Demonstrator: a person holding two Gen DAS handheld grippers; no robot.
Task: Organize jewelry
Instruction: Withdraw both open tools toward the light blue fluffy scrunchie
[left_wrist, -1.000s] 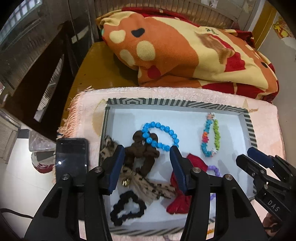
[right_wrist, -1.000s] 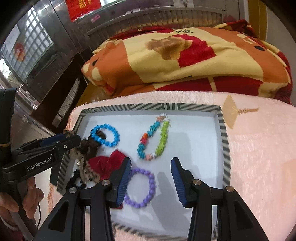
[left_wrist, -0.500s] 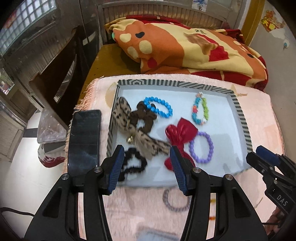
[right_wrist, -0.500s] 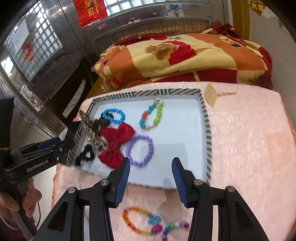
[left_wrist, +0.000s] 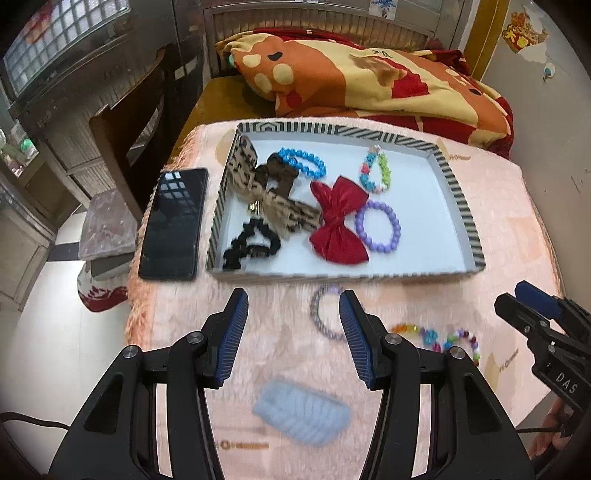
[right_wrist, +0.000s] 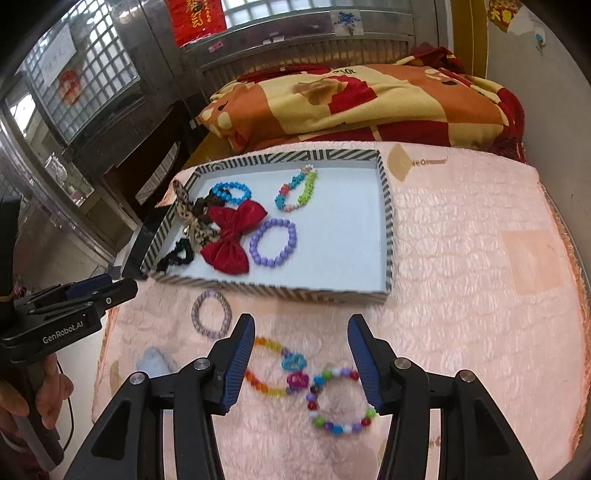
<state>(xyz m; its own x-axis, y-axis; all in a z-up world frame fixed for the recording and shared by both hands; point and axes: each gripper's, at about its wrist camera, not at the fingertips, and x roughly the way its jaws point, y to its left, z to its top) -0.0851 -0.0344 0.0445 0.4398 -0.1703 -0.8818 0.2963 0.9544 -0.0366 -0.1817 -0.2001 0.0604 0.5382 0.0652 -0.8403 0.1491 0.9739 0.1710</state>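
Both claws stand apart and hold nothing. At the bottom of the left wrist view, the left claw (left_wrist: 291, 332) hangs over a fluffy pink blanket (left_wrist: 280, 306) spread on the desk, its blue pads wide. The right claw (right_wrist: 301, 354), at the bottom of its own view, has just been opening; nothing sits between its pads.

Nearest in the left view, low centre, lies a blurred pale blue knitted piece (left_wrist: 303, 413). Just past the left claw's right pad is a grey-and-lilac patterned ring bracelet (left_wrist: 323, 314), loose on the blanket. In the right view, a rainbow bead bracelet with turquoise and pink flower charms (right_wrist: 275, 369) lies just ahead of the right claw, and a bracelet of mixed white, red, green and purple beads (right_wrist: 340, 402) lies beside it, by the right pad.

Beyond these, mid-frame, sits a shallow rectangular tray with a black-and-white striped rim (left_wrist: 461, 206). Inside it, front to back: a black scrunchie (left_wrist: 251, 247), a shiny red fabric bow (left_wrist: 340, 221), a lilac bead bracelet (left_wrist: 378, 227), a leopard-print bow (left_wrist: 266, 199), a brown scrunchie (left_wrist: 277, 177), a blue bead bracelet (left_wrist: 306, 164) and a multicoloured star-bead bracelet (left_wrist: 375, 170).

Left of the tray lies a black smartphone (left_wrist: 173, 221), screen up. At the top, an orange, yellow and red patterned quilt (left_wrist: 369, 81) is folded.
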